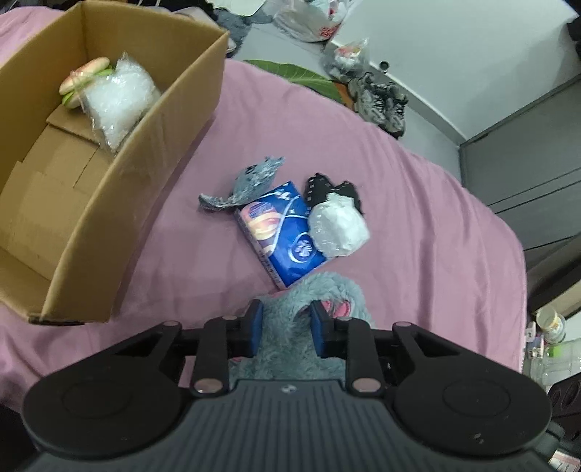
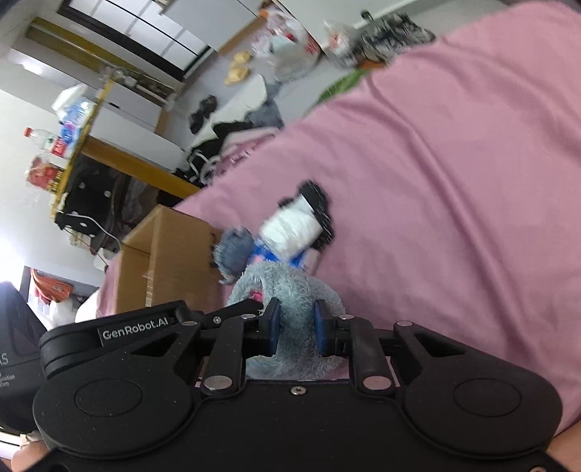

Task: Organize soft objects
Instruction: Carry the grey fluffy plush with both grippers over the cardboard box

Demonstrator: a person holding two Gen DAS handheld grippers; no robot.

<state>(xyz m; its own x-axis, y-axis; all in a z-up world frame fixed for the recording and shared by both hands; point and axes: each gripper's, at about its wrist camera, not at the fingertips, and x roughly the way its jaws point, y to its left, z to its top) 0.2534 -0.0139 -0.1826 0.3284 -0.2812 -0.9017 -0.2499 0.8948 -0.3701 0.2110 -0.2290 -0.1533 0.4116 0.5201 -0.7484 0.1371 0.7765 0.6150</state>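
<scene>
**Both hand-held grippers clamped on the grey plush toy**

The left hand-held gripper (image 1: 285, 328) has its blue pads pressed into the fur of a fluffy grey plush toy (image 1: 290, 326) with pink patches, which lies on the pink bedsheet (image 1: 417, 218) at the near edge of the view. The right hand-held gripper (image 2: 296, 326) is closed on the same grey plush toy (image 2: 287, 287), squeezing a thick fold of fur between its pads.

Just beyond the toy lies a blue tissue pack (image 1: 281, 236). A white plastic-wrapped bundle (image 1: 339, 227) rests against the pack's right side, partly over a black item (image 1: 323, 187). A grey fuzzy cloth (image 1: 247, 185) lies touching the pack's far left corner.

To the left stands an open cardboard box (image 1: 120, 181) on the bed. Inside it, at the far end, sit a soft toy burger (image 1: 85, 81) and a clear bag of white filling (image 1: 118, 98), touching each other.

Beyond the bed, on the floor, lie a pair of sneakers (image 1: 385, 100) and a plastic bag (image 1: 312, 18).
</scene>
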